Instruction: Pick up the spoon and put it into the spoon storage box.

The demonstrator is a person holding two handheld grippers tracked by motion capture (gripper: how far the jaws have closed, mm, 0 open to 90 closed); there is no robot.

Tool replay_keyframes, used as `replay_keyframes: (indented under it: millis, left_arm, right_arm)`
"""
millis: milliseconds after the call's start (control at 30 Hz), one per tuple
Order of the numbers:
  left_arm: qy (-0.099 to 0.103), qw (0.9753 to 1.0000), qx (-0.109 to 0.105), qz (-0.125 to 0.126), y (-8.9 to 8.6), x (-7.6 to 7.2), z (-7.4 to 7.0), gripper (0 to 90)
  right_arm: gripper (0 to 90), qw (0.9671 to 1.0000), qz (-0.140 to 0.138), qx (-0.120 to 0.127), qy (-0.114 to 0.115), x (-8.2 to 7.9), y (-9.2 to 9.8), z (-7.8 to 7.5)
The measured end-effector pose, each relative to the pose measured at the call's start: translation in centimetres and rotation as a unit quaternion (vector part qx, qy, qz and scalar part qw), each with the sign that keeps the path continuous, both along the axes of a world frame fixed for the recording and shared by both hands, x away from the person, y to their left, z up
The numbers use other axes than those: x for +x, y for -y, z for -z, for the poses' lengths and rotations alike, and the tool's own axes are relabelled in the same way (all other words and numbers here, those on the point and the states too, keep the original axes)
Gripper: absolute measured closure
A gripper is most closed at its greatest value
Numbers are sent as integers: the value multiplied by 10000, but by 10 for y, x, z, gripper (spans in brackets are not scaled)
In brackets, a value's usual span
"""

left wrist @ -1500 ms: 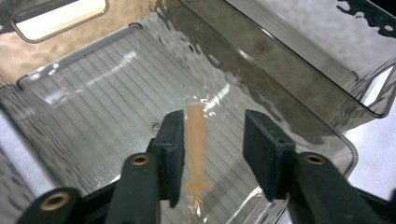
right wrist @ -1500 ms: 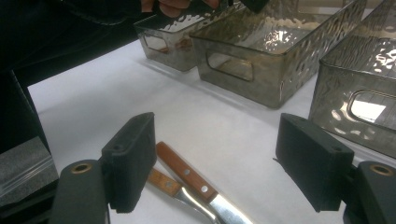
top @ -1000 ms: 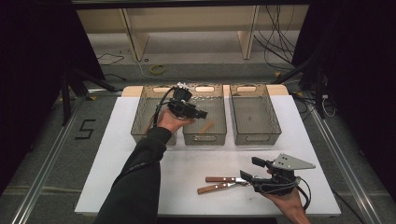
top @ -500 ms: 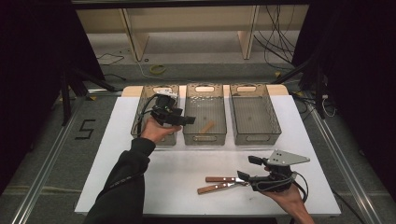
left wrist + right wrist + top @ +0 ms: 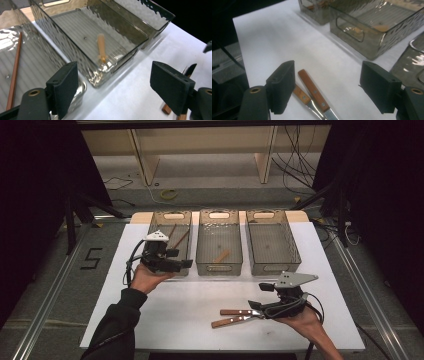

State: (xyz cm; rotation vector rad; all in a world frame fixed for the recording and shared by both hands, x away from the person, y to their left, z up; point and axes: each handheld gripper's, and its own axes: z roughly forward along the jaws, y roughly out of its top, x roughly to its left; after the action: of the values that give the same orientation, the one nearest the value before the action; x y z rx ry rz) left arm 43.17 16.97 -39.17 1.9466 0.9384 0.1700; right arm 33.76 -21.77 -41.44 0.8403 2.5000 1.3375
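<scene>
High view: a white counter [image 5: 165, 320] carries three clear grey plastic bins side by side along its far edge, set in a row as if each is meant for its own kind of item. The left bin [image 5: 183, 215] holds two thin brown sticks [image 5: 179, 239] lying aslant. The middle bin [image 5: 220, 265] holds one short tan wooden piece [image 5: 221, 255] on its floor. The right bin [image 5: 295, 252] looks bare, though its ribbed walls blur what lies inside.

At the near right, two wooden-handled knives [image 5: 235, 316] lie flat on the counter, touching or nearly so, handles pointing left and metal ends toward the right gripper [image 5: 256, 306]. That gripper, held low in the person's hand, sits right at the metal ends; in the right gripper view its jaws stand spread wide and hold nothing, with the handles of the knives [image 5: 312, 91] just beside the left jaw. It appears lined up for a pick, probably to sort the knives into a bin.

The left gripper [image 5: 184, 264] hovers at the near end of the left bin, pointing right. In the left gripper view its jaws are also spread and hold nothing, looking across the middle bin [image 5: 117, 62] and its tan wooden piece [image 5: 102, 48]. It seems idle while the other hand works.
</scene>
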Motion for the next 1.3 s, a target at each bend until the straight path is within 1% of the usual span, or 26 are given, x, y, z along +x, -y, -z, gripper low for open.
replay_keyframes:
  millis: [100, 200, 267, 367, 467, 533, 633, 700, 733, 767, 800, 867, 900, 933, 967, 1033, 1133, 1167, 1200, 1300]
  left_arm:
    - [28, 10000, 26, 4, -5, -8, 4, 217]
    - [61, 10000, -30, -10, -9, -15, 9, 214]
    - [81, 9999, -105, -12, -11, -19, 12, 212]
    - [109, 9999, -112, -32, -15, -25, 15, 210]
    - [141, 9997, -176, -53, -19, -30, 18, 209]
    - [169, 9997, -186, -65, -21, -33, 20, 206]
    - [203, 9995, -229, -82, -23, -40, 23, 201]
    - [249, 9994, -216, -73, -24, -45, 26, 199]
    - [281, 9993, -217, -72, -25, -48, 27, 198]
    - [292, 9993, -224, -80, -25, -49, 28, 198]
    - [296, 9993, -207, -89, -26, -51, 30, 197]
    - [307, 9992, -208, -121, -28, -55, 34, 197]
    - [310, 9992, -197, -128, -29, -57, 35, 197]
    - [316, 9992, -188, -148, -29, -58, 37, 196]
    - [330, 9992, -170, -155, -30, -59, 38, 196]
    - [318, 9991, -209, -192, -32, -61, 40, 196]
    - [311, 9991, -212, -207, -34, -63, 43, 194]
    - [315, 9991, -203, -210, -34, -63, 43, 194]
    - [312, 9991, -182, -208, -34, -64, 44, 194]
    - [336, 9991, -189, -204, -35, -66, 45, 192]
  right_arm:
    - [291, 9998, -87, -187, -35, 4, -5, -1]
    - [291, 9993, -167, -336, -85, 7, -9, -1]
    - [290, 9985, -220, -471, -144, 9, -13, 0]
    - [290, 9971, -331, -646, -208, 11, -16, 1]
    - [290, 9956, -427, -783, -272, 14, -20, 2]
    - [290, 9944, -476, -879, -335, 16, -23, 3]
    - [290, 9922, -576, -1044, -370, 20, -27, 5]
    - [290, 9913, -605, -1091, -408, 21, -30, 7]
    - [290, 9905, -654, -1145, -386, 23, -31, 8]
    - [290, 9893, -719, -1205, -390, 24, -32, 8]
    - [291, 9891, -725, -1219, -397, 25, -34, 9]
    - [290, 9874, -754, -1328, -422, 26, -37, 9]
    - [290, 9867, -759, -1355, -475, 26, -39, 10]
    - [290, 9861, -794, -1393, -439, 27, -41, 10]
    - [290, 9856, -810, -1418, -443, 28, -42, 10]
    - [291, 9848, -820, -1452, -480, 28, -45, 11]
    - [292, 9831, -856, -1550, -476, 30, -49, 12]
    - [293, 9829, -871, -1551, -473, 31, -51, 13]
    - [293, 9822, -860, -1584, -525, 31, -52, 13]
    - [293, 9808, -880, -1659, -528, 31, -55, 13]
